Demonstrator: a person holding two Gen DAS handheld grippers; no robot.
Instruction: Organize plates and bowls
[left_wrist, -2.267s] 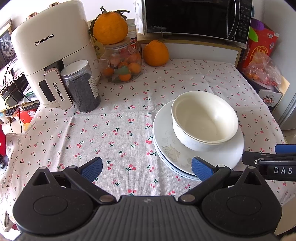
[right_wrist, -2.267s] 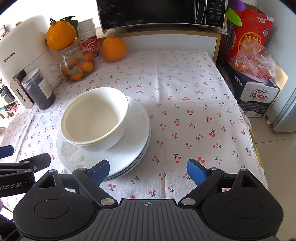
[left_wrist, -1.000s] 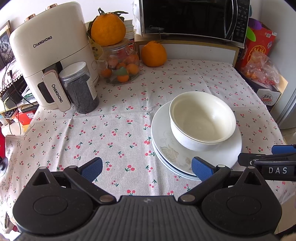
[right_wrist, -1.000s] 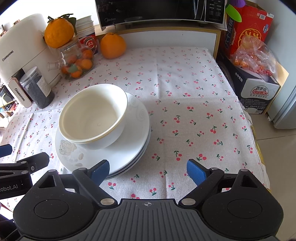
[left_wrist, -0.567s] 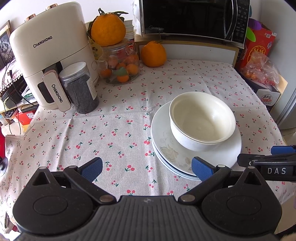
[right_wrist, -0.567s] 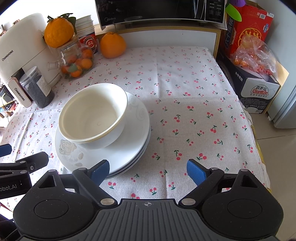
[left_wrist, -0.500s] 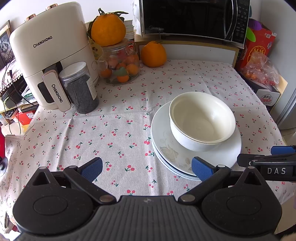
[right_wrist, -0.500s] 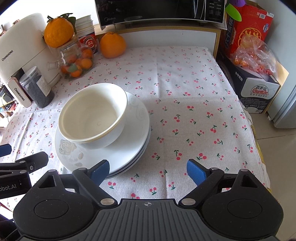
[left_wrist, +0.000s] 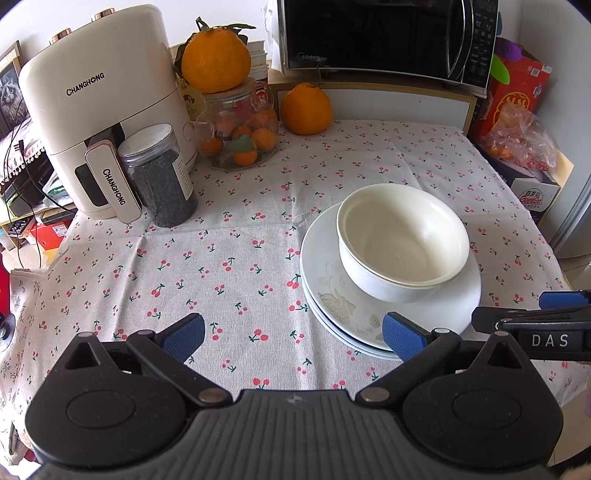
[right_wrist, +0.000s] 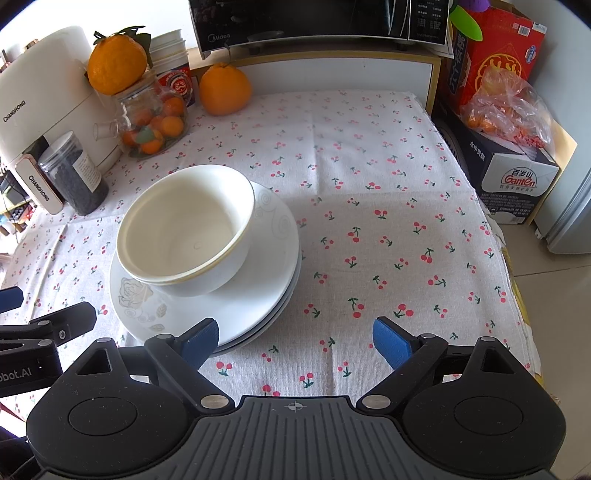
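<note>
Bowls (left_wrist: 402, 240), 2 nested with mouths facing up, sit upright on a stack of white plates (left_wrist: 332, 295) on the cherry-print surface (left_wrist: 221, 258); being round, they have no long axis. How many plates are in the stack is hard to tell, as only edge lines show. Left hand-held gripper (left_wrist: 293, 334) and right hand-held gripper (right_wrist: 295, 341) both stand with jaws wide apart, holding nothing, just short of the plates' near rim, which their blue pads partly hide.
</note>
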